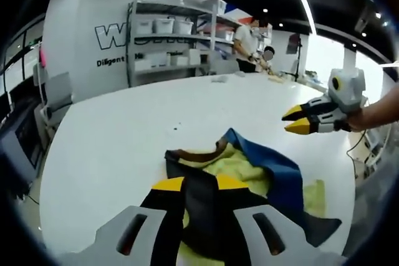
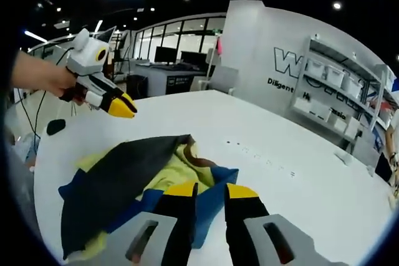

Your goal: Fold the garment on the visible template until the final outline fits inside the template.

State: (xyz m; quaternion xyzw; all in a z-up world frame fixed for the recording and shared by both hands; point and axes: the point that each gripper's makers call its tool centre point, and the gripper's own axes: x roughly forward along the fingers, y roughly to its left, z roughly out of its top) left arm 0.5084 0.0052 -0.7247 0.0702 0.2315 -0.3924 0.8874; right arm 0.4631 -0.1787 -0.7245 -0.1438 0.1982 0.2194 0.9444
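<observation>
A crumpled garment in blue, yellow and dark cloth lies bunched on the white table. My left gripper hovers over its near side, jaws a little apart, with the dark cloth showing behind the gap. In the left gripper view, a hand holds the right gripper in the air to the right of the garment, tips slightly parted and empty. From the right gripper view the garment spreads left of my right gripper, which is open above its blue edge. The left gripper hangs above the table.
Metal shelves with white bins stand by the far wall, where people work. A grey chair sits at the table's left. A small black object lies near the table edge. Office desks stand behind.
</observation>
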